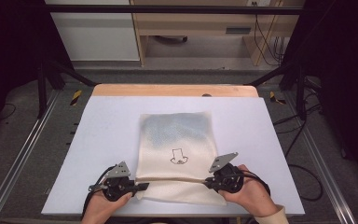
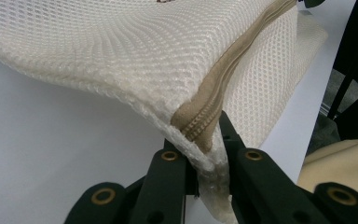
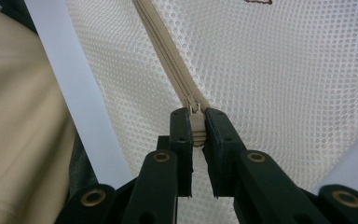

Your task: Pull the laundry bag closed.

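One cream mesh bag (image 1: 177,140) lies flat; tan zipper (image 3: 168,51) near its front edge.

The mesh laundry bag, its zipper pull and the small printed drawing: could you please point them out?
mesh laundry bag (image 1: 175,128): high view, upper panel.
zipper pull (image 3: 196,125): right gripper view, tab between the jaws.
printed drawing (image 1: 178,157): high view, its middle.

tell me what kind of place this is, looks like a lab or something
Most likely a lab or workshop bench set up for recording handling work. A white table stands inside a metal frame, cables trail over the floor, and plain wooden furniture stands behind. A mesh zip bag lies on the table.
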A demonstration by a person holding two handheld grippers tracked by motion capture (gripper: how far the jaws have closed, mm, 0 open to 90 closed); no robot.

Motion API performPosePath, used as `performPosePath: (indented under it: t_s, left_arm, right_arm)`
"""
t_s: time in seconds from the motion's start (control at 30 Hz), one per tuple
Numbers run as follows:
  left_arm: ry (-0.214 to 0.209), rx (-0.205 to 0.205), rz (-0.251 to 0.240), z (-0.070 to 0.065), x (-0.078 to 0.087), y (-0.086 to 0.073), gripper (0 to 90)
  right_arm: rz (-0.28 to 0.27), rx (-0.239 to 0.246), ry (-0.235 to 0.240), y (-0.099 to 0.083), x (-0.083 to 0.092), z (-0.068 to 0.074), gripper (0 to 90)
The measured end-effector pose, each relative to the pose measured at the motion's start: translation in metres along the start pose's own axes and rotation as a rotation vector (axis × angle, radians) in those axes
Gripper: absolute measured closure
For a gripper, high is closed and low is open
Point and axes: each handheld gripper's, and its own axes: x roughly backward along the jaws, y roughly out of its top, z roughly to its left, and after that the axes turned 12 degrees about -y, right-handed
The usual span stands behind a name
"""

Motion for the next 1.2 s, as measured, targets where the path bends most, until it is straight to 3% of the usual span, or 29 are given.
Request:
performPosePath:
  t_s: [1.2]
  left_arm:
    - [0.01,-0.002,-0.018,0.0,0.004,0.002,84.5]
  right_arm:
    - [0.023,-0.03,-0.028,-0.015,0.004,-0.01,82.3]
